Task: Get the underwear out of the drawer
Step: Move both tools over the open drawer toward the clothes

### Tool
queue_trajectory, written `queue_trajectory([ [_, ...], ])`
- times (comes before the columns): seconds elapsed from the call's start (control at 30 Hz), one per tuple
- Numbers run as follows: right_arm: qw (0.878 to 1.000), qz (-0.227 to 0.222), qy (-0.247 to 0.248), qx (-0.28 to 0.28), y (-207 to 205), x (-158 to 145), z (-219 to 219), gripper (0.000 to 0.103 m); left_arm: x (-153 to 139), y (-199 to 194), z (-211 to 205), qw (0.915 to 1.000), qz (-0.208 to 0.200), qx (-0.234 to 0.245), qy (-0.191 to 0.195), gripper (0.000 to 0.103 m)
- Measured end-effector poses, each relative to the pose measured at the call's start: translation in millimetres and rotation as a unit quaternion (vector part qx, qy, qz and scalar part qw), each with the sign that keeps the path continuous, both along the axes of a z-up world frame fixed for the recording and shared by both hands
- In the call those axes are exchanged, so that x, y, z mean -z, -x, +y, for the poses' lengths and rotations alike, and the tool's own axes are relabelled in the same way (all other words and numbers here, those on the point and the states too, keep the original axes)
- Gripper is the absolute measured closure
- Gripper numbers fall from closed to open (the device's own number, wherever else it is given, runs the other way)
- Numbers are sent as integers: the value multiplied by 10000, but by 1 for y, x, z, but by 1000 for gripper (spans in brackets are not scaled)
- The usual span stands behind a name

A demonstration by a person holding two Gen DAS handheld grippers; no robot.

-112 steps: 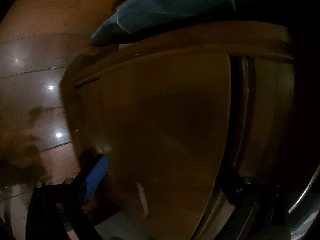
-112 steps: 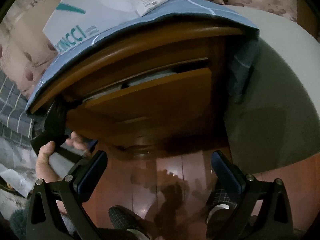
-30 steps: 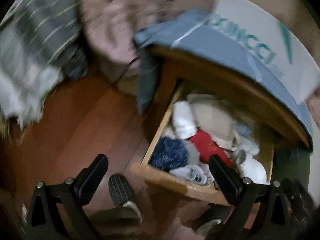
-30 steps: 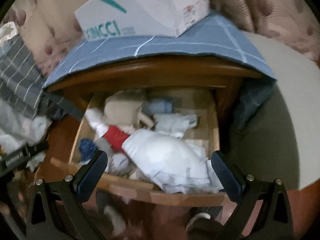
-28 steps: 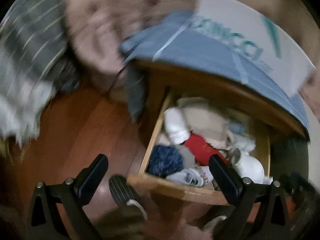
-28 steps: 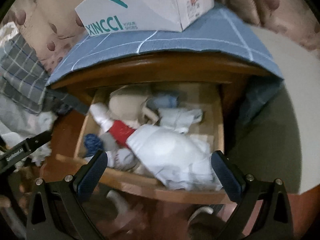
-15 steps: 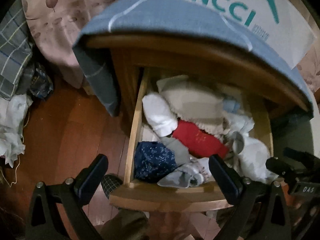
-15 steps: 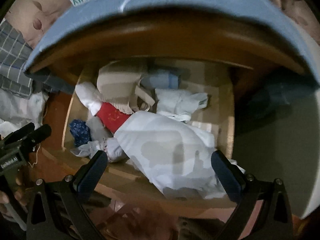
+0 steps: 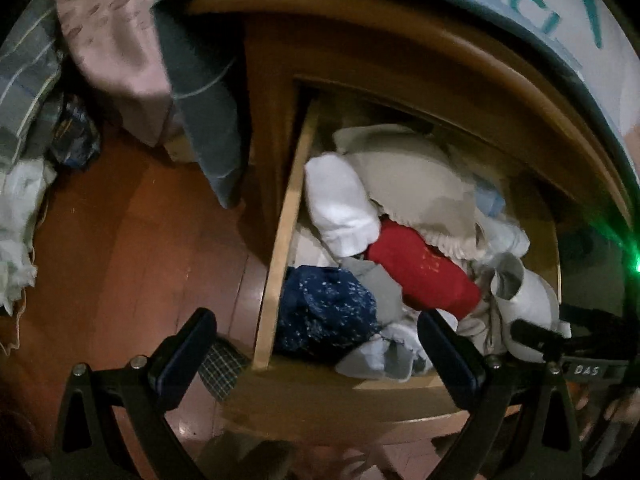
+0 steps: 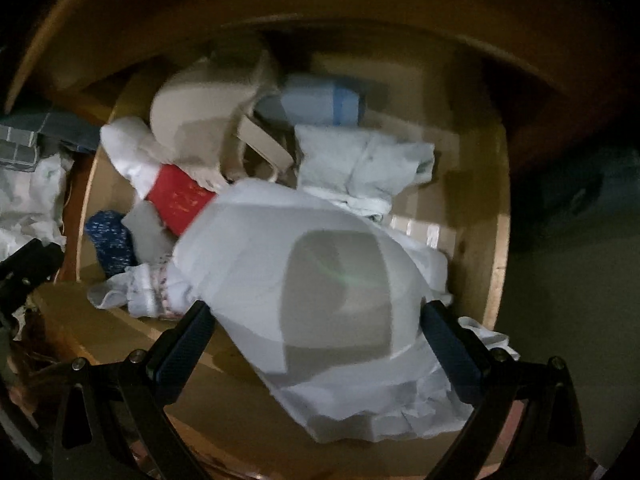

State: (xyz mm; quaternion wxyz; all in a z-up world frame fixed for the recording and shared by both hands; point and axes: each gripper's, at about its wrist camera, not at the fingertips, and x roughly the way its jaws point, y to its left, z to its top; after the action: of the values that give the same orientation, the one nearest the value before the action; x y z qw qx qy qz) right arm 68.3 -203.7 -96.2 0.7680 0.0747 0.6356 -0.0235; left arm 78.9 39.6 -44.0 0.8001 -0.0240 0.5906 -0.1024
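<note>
The right gripper (image 10: 316, 344) is hanging just over the near right part of the drawer (image 10: 498, 216), its jaws spread wide and holding nothing, with a big white garment (image 10: 312, 280) lying between and beyond the fingers. The left gripper (image 9: 316, 344) is hovering at the near left corner of the drawer, also spread wide and empty, one finger over the wooden floor (image 9: 128, 240) and the other over the clothes.

As a judgement, the task is sitting at an early stage: the drawer is standing open and its contents are showing, but no piece is being gripped or lifted yet, so the picking and carrying out are still to come.

The underwear is lying inside the drawer in a loose, crumpled heap. Nearest the front are a pale bunched piece (image 9: 384, 356) and a dark blue speckled roll (image 9: 324, 308) at the left. Behind them a red piece (image 9: 424, 276) is lying across the middle, with a white roll (image 9: 340, 208) just beside it. Farther back a beige garment (image 9: 416, 176) is resting over the red one's far edge, and a light blue piece (image 10: 320, 104) is sitting at the far side. The right view is blurring slightly.
</note>
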Motion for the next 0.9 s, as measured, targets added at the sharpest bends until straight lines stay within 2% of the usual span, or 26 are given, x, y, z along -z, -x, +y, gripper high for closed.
queue_trajectory([
  [0.1,9997,237,103,-17,-3,13,-2,1,7,-4,6,9990,275,-141,338,0],
  [0.17,9994,344,7,14,-4,18,-4,2,6,-4,4,9994,236,-119,215,0],
  [0.27,9995,283,-20,118,-4,17,-8,10,3,-2,-1,9999,93,37,82,0],
  [0.47,9996,262,-26,32,1,17,-7,34,5,-2,-3,9997,166,95,177,0],
  [0.67,9997,50,-212,135,8,8,-16,60,6,-3,-5,9992,278,175,244,0],
  [0.7,9995,-16,-269,171,9,7,-19,65,6,-3,-7,9989,309,252,261,0],
  [0.8,9985,-174,-434,288,13,-1,-29,73,2,-1,-17,9978,353,467,319,0],
  [0.9,9964,-273,-676,434,18,-9,-43,77,-1,1,-40,9931,410,1056,287,0],
])
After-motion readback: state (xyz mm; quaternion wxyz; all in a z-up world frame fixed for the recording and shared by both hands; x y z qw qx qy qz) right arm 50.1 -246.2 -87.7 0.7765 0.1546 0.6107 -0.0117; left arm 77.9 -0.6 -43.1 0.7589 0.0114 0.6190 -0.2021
